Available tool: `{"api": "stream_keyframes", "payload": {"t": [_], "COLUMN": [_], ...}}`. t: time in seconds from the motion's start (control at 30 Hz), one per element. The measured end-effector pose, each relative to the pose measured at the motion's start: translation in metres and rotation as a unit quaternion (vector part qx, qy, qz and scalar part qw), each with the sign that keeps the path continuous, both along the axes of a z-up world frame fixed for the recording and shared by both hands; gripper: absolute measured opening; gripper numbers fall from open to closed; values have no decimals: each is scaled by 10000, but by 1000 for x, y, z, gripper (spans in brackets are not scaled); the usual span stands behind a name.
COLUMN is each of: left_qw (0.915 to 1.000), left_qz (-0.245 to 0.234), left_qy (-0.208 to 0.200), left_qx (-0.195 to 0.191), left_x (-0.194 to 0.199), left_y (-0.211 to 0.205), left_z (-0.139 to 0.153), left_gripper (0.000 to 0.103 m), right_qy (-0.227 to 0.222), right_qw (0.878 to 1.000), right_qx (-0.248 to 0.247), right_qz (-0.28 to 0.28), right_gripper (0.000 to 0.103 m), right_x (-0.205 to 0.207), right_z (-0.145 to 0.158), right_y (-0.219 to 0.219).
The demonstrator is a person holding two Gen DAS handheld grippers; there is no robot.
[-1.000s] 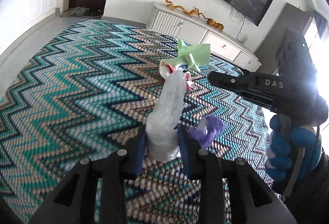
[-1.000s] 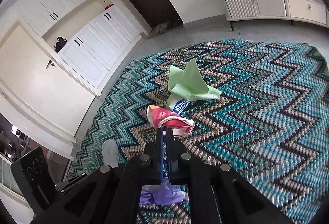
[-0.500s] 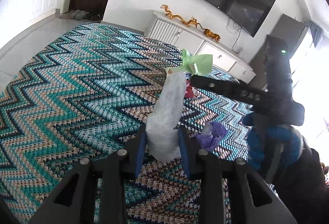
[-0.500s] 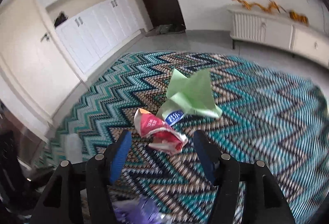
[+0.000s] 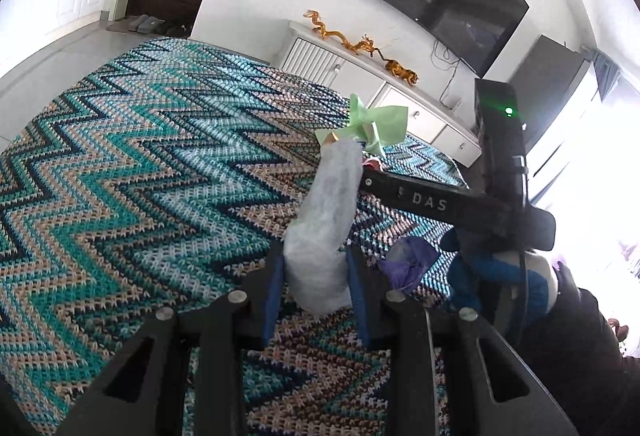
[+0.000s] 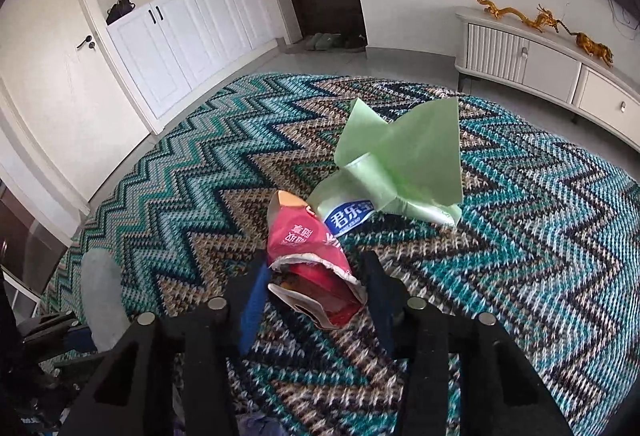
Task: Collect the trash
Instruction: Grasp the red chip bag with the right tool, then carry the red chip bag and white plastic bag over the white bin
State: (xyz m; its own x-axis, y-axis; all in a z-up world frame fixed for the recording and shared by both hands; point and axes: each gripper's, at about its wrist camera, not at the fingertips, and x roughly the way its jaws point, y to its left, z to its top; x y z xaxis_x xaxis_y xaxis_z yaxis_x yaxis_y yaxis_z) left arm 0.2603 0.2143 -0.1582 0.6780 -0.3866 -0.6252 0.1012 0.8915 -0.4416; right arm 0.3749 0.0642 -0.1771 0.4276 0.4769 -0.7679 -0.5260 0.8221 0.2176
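The left tool clamps a white bag upright, keeping it off the rug. The right tool, jaws closing, straddles the red wrapper lying near the green bag, evidently to lift it.

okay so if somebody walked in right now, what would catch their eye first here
Probably the zigzag teal rug filling the floor, with a torn red snack wrapper on it between the closing jaws of the right gripper. Just beyond lies a crumpled green wrapper. The left gripper holds a whitish crumpled bag upright.
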Motion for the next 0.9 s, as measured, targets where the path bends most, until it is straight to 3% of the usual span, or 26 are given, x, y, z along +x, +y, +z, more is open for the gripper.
{"api": "stream_keyframes", "payload": {"t": [0.17,0.4,0.7,0.9], "left_qw": [10000,9997,9981,9947], "left_qz": [51,131,66,-238], "left_qy": [-22,-156,-532,-914], "left_qx": [81,150,299,407], "left_x": [0,-19,-73,-112], "left_y": [-4,-4,-21,-54], "left_z": [3,22,71,111], "left_gripper": [29,29,29,29], "right_qy": [-72,-326,-686,-1023], "right_qw": [9999,9975,9904,9833], "right_qx": [138,619,1178,1355], "right_qz": [59,25,-230,-649], "right_gripper": [41,40,40,40], "right_x": [-17,-61,-163,-232], "right_z": [17,68,137,168], "right_y": [-4,-23,-71,-119]}}
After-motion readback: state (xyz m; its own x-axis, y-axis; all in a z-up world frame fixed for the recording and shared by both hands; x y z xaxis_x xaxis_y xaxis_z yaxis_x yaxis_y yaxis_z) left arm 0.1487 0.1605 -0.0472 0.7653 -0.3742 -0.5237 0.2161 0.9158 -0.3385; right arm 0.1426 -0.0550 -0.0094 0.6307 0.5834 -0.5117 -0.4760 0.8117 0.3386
